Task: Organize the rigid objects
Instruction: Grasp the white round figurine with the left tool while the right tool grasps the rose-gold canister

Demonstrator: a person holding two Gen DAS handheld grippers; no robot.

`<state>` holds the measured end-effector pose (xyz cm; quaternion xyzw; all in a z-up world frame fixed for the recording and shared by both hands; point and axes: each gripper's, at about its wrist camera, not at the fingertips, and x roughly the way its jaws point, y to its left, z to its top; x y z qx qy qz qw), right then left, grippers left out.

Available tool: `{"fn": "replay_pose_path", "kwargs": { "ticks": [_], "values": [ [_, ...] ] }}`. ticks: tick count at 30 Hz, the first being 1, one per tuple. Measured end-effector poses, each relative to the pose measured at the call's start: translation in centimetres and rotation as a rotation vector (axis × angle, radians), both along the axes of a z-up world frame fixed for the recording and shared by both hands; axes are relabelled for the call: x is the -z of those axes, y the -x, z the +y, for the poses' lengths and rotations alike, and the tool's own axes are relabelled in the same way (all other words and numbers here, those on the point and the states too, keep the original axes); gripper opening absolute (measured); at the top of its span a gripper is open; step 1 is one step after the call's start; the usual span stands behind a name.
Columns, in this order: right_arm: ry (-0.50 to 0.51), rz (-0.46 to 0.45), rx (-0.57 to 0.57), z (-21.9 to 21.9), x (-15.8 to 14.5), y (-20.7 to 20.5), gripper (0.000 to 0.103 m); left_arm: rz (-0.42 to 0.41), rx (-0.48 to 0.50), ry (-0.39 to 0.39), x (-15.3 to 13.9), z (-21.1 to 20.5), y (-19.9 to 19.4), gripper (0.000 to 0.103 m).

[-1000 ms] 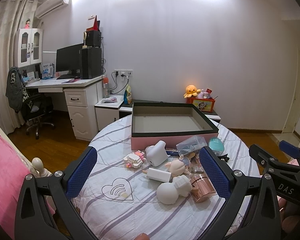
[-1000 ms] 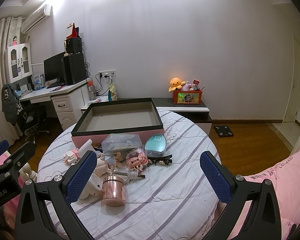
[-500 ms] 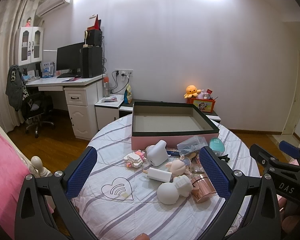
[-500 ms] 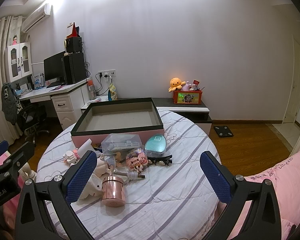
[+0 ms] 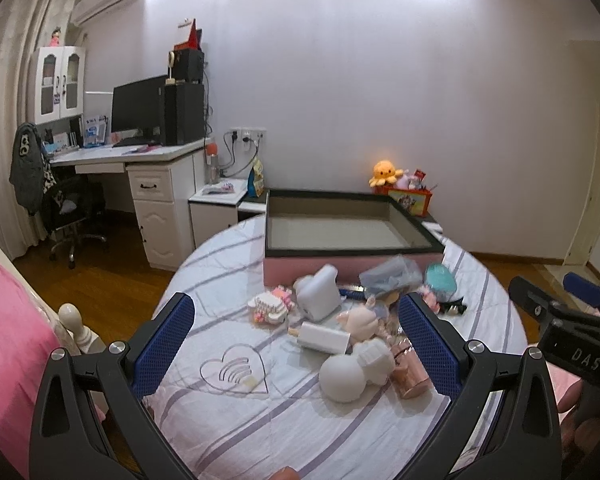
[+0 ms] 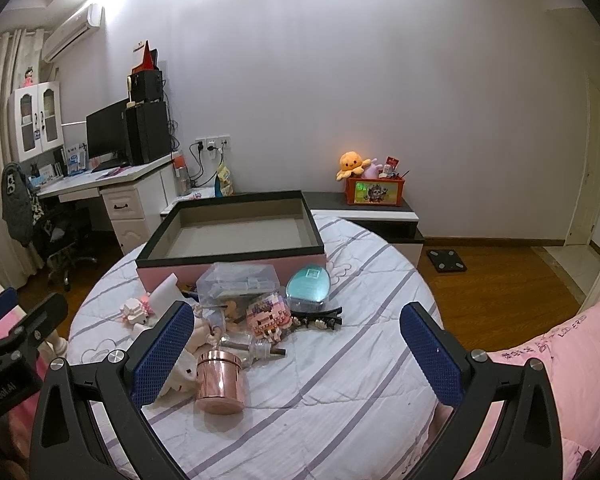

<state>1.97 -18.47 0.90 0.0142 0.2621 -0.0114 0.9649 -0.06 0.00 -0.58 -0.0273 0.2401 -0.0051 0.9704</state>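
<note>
Rigid objects are seen heaped together on the round striped table [image 6: 340, 380], ahead of both tongs, and none has yet been placed in the pink box [image 6: 236, 236], whose grey floor is shown bare in both views. By that evidence the task is judged to be at its very start, with every item left to be moved.

In the right wrist view, a rose-gold canister [image 6: 220, 380] is found just beyond the left pad of the right gripper [image 6: 298, 360], with a small clear bottle [image 6: 252, 346] and a pink brick model [image 6: 266, 316] behind it. Farther ahead, a clear plastic case [image 6: 238, 282] and a teal brush [image 6: 309, 284] are set close to the box wall, and a dark hair clip [image 6: 316, 318] is laid before the brush.

In the left wrist view, a white round figurine [image 5: 352, 368] and a white rectangular block [image 5: 324, 338] are seen between the pads of the left gripper [image 5: 298, 350], though well beyond them; a white toaster-shaped toy [image 5: 318, 292] and a pale brick model [image 5: 270, 306] are placed farther on.

Both tongs are held wide apart and nothing is gripped by either. The canister is judged the nearest candidate for the right tongs.
</note>
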Motion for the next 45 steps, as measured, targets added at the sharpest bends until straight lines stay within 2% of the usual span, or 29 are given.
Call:
{"fn": "replay_pose_path", "kwargs": {
  "ticks": [12,20,26,29,31,35,38,40,41,42,44,45],
  "values": [
    [-0.040,0.135,-0.072,0.3,4.8,-2.0,0.103,0.146,0.029,-0.012,5.8,-0.6,-1.9,0.103],
    [-0.085,0.203,-0.168,0.9,7.0,-3.1,0.103,0.206,0.125,-0.016,8.2,-1.3,-2.2,0.103],
    [-0.097,0.299,-0.250,2.3,9.4,-4.5,0.092,0.246,0.173,-0.044,9.3,-2.1,-3.3,0.103],
    [-0.113,0.311,-0.290,2.7,10.0,-5.1,0.089,0.272,0.186,-0.048,9.9,-2.4,-4.2,0.103],
    [-0.114,0.312,-0.314,3.0,10.2,-5.5,0.079,0.285,0.199,-0.045,10.1,-2.5,-5.0,0.103],
    [-0.137,0.340,-0.344,3.1,10.8,-6.6,0.070,0.308,0.223,-0.042,10.6,-2.8,-6.2,0.100],
    [-0.150,0.358,-0.356,2.8,11.3,-6.8,0.063,0.337,0.275,-0.008,11.3,-2.9,-6.5,0.089],
    [-0.151,0.358,-0.354,2.3,11.2,-6.6,0.055,0.331,0.298,-0.013,11.3,-3.2,-6.2,0.072],
    [-0.149,0.352,-0.346,2.0,11.0,-6.3,0.055,0.326,0.312,-0.008,11.1,-3.2,-6.0,0.064],
    [-0.148,0.346,-0.332,1.5,10.9,-6.0,0.055,0.326,0.320,0.001,11.0,-3.0,-5.9,0.053],
    [-0.146,0.345,-0.316,0.8,10.7,-6.1,0.055,0.331,0.325,0.012,10.9,-2.9,-6.1,0.053],
    [-0.141,0.345,-0.310,0.8,10.7,-6.3,0.055,0.334,0.315,0.011,10.9,-2.7,-6.3,0.060]
  ]
}}
